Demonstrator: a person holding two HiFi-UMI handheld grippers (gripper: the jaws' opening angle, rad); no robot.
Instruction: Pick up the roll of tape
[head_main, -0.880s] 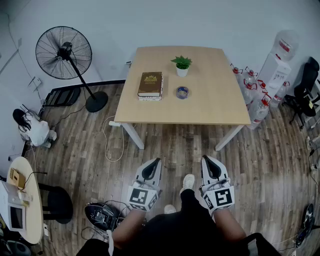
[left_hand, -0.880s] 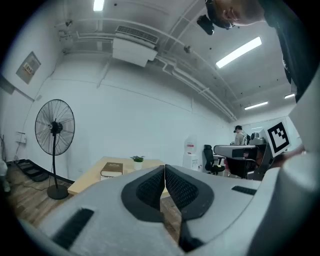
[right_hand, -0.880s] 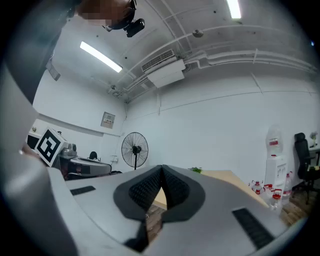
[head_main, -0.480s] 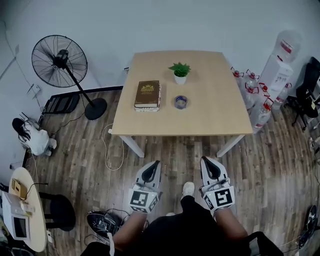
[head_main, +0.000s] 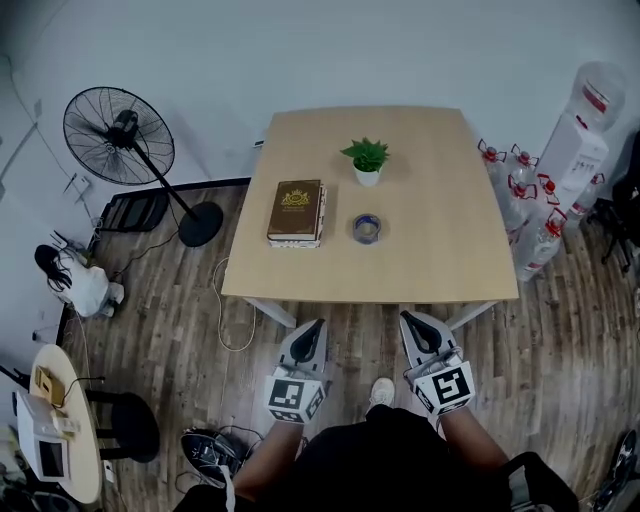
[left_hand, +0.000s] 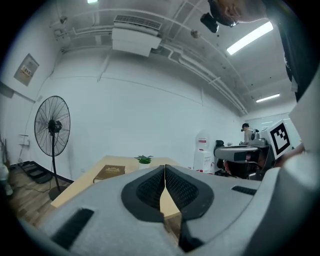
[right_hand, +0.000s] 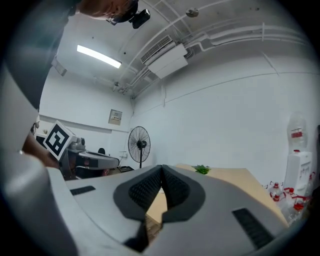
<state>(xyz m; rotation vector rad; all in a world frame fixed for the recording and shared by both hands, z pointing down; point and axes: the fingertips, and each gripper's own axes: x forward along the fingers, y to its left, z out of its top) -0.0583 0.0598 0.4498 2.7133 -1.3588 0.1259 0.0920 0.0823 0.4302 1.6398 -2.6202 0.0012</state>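
Note:
The roll of tape (head_main: 366, 229), a small bluish ring, lies flat near the middle of the light wooden table (head_main: 440, 250), right of a brown book (head_main: 297, 211) and in front of a small potted plant (head_main: 367, 160). My left gripper (head_main: 311, 329) and right gripper (head_main: 411, 322) are held side by side over the floor just short of the table's near edge, well short of the tape. Both are shut with nothing between the jaws. In the left gripper view the book (left_hand: 109, 173) and the plant (left_hand: 144, 159) show on the table; the tape is hidden behind the jaws.
A standing fan (head_main: 125, 135) is left of the table. Several water bottles (head_main: 520, 190) and a water dispenser (head_main: 580, 140) stand to its right. A small round table (head_main: 60, 440) with devices sits at the lower left, and cables (head_main: 225, 300) run over the wooden floor.
The person has stepped toward the table: the table, book and tape have come nearer in the head view. Both grippers have stayed shut and side by side.

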